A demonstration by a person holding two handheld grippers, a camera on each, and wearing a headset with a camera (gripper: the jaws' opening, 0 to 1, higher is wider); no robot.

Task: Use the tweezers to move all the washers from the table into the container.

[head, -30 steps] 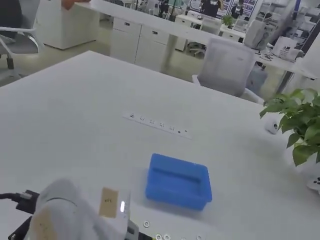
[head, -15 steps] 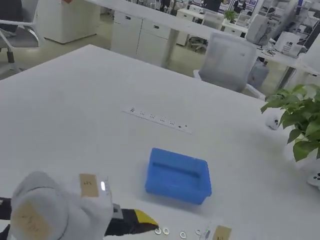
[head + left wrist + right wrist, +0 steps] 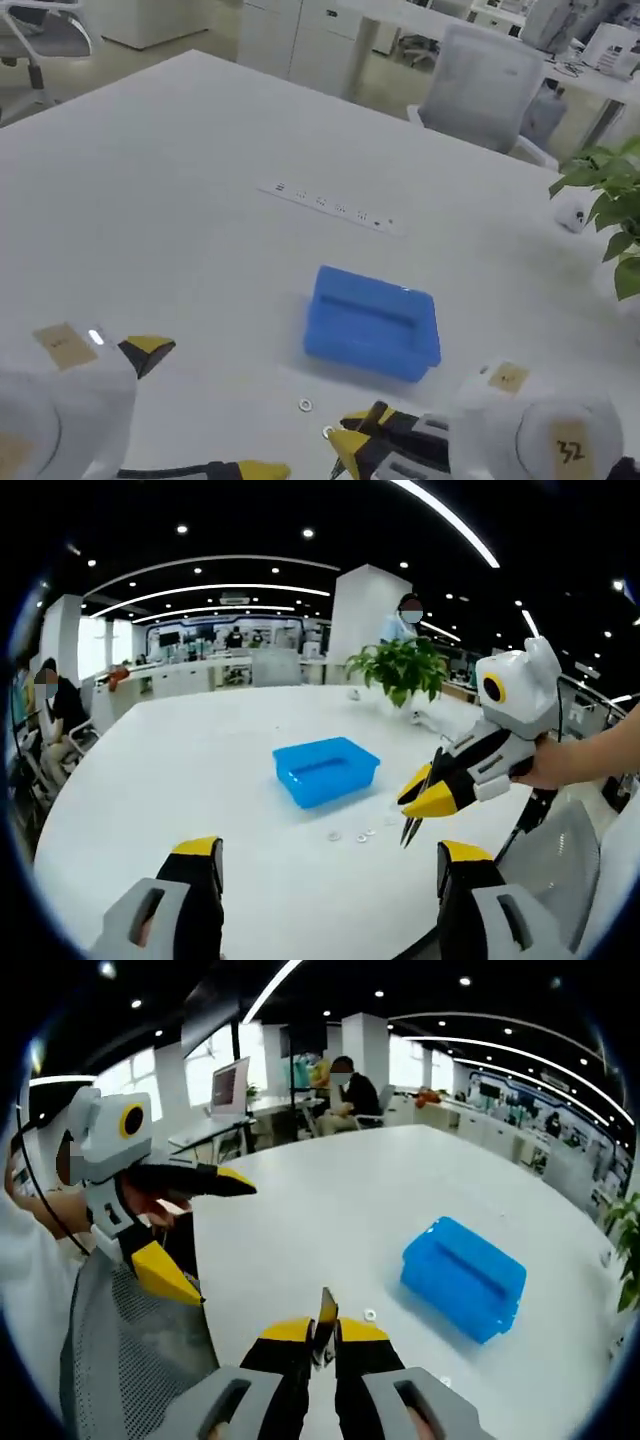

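While your right gripper (image 3: 325,1332) pinches the tweezers (image 3: 326,1310) and the left gripper (image 3: 330,850) hangs open, aim slowly at one washer (image 3: 370,1314).

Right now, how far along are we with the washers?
Done: the tweezers are picked up, clamped in the right gripper. In hand: the tweezers hover near the washers, carrying none that I can see. Left: the washers lie on the table beside the blue container, which looks empty. The left gripper is open.
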